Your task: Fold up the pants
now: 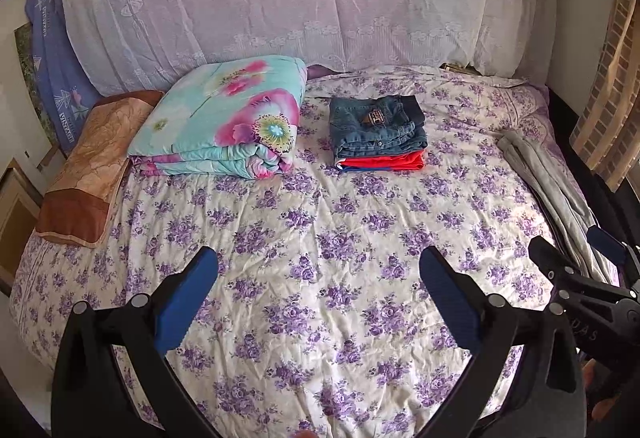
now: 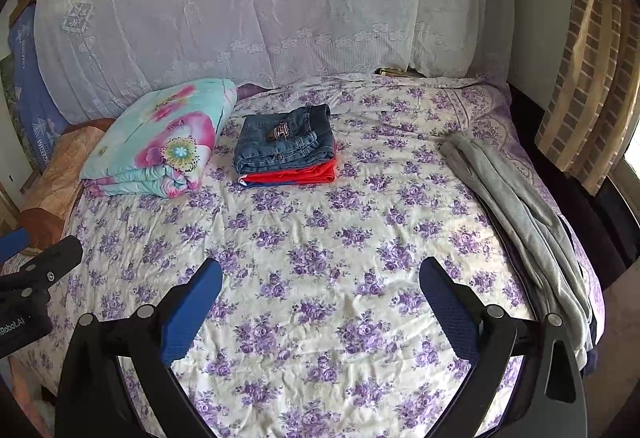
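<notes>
The grey pants [image 2: 516,214] lie long and unfolded along the right edge of the bed [image 2: 320,238]; their near end runs out of sight at the lower right of the right wrist view, and in the left wrist view the right gripper [image 1: 576,250] covers part of them. Something dark lies under them, too hidden to name. Two folded garments form one stack at upper centre: denim jeans [image 2: 286,144] on top of a red piece [image 2: 296,174], whose kind cannot be told. One folded floral quilt [image 2: 160,142] sits left of the stack, and one brown pillow [image 1: 88,166] is at the left edge. Both grippers hang above the sheet holding nothing: the left gripper [image 1: 318,298] has its fingers spread wide, as does the right.
</notes>
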The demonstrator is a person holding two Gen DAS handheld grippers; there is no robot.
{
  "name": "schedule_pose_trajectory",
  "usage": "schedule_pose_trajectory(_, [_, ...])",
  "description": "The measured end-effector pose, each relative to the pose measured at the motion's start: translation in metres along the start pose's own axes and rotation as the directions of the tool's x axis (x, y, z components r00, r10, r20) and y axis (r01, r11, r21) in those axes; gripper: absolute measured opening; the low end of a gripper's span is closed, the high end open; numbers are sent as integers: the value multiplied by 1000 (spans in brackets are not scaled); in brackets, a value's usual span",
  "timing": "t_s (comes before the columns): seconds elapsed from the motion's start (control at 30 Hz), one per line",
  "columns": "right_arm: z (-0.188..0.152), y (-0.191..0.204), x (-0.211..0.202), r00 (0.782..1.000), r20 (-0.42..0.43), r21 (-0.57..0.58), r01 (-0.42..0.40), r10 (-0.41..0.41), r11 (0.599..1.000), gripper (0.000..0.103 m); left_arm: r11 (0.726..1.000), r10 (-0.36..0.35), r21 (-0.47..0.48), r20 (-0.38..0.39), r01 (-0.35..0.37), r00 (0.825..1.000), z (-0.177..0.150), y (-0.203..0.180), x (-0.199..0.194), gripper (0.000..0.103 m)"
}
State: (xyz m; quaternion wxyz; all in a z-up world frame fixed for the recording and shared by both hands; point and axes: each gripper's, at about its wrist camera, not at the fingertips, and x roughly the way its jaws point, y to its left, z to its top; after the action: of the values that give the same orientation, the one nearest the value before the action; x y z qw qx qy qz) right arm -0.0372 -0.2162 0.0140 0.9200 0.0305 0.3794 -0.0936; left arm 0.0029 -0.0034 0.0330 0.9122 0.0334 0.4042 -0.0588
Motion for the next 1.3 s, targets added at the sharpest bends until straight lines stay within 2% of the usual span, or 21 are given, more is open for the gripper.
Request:
schedule_pose_trajectory(0.93, [-2, -1, 2, 1000, -5, 5, -3, 3, 1000, 99, 1000, 1, 0, -5, -1, 1000, 0, -3, 0, 98])
schedule_pose_trajectory(1.3, [-4, -1, 3, 1000, -8, 6, -4, 4, 1000, 99, 1000, -5, -8, -28, 4, 1000, -8, -3, 6, 98])
